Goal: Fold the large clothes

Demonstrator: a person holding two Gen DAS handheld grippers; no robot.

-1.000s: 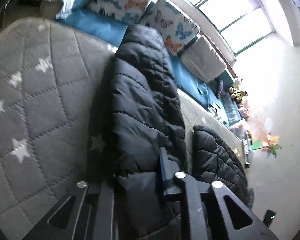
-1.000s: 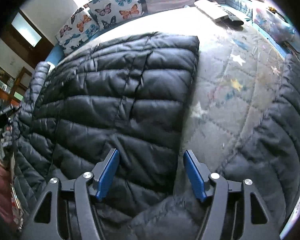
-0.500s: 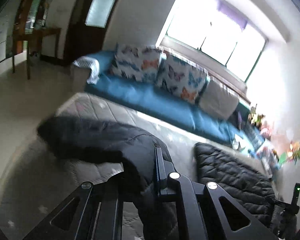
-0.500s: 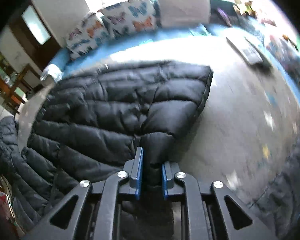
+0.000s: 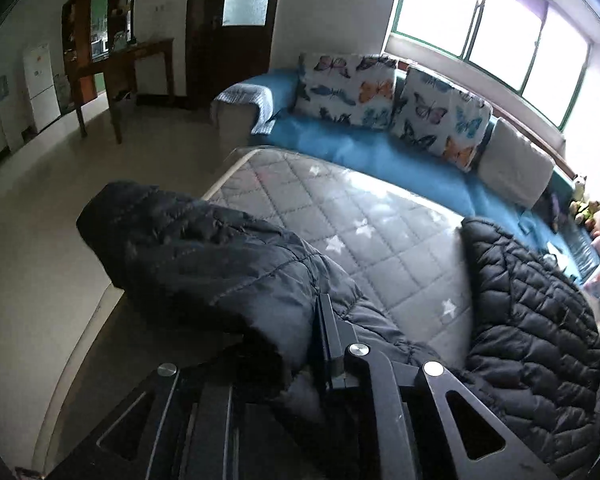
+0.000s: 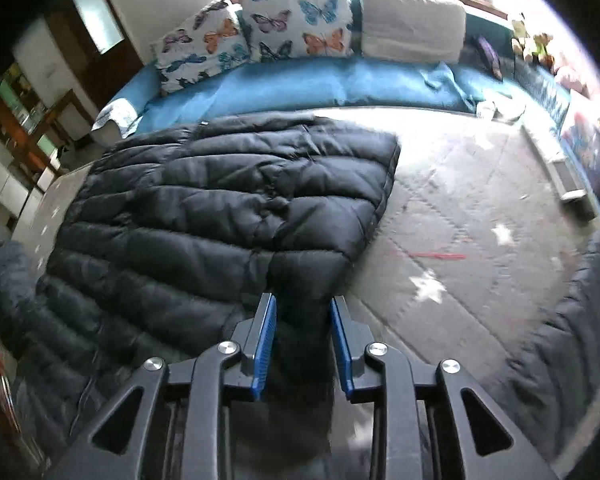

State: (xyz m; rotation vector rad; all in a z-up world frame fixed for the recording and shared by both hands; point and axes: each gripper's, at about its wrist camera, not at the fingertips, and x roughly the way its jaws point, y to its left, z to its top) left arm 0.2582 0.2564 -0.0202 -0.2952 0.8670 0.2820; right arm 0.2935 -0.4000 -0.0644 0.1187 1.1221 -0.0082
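Folding looked barely begun: the jacket lay mostly flat on the quilted mat, one sleeve lifted. The left gripper pinched that sleeve and held it over the mat's left edge, above the floor. The right gripper clamped a hem corner, jaws narrowed onto padding. Bare mat lay open on the right; the sofa bounded the far side, so body folds remained.

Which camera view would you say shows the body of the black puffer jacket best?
The right wrist view: the black puffer jacket lies spread across the quilted mat, its panels visible. The left wrist view shows only a lifted, bunched part near the left gripper and one edge at right.
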